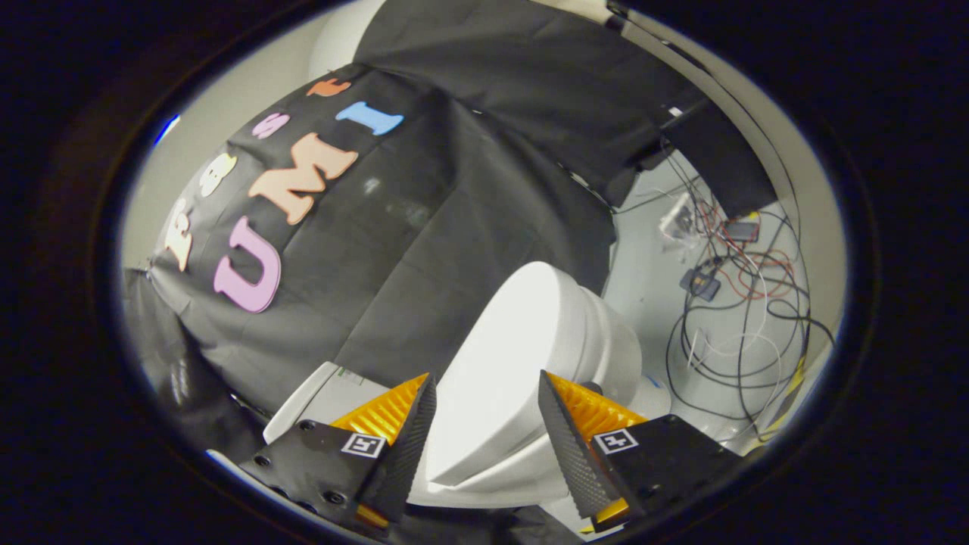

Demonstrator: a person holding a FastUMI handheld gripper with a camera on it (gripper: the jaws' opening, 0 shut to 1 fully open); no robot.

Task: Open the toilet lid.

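Observation:
The white toilet lid (pixel 509 363) lies just ahead of my gripper (pixel 486 387), its broad smooth top facing the camera. Under it, the seat rim (pixel 484 493) shows as a thin white band near the fingers. The rounded bowl (pixel 615 350) bulges out to the right of the lid. My gripper is open, and the lid's surface spans the gap between the two fingers. I cannot tell whether either finger touches it. The whole scene looks tilted.
A white box-like part (pixel 327 393), perhaps the tank, sits left of the left finger. Black cloth (pixel 424 227) hangs behind the toilet. On the pale floor to the right lies a tangle of cables (pixel 746 318) and a black box (pixel 719 163).

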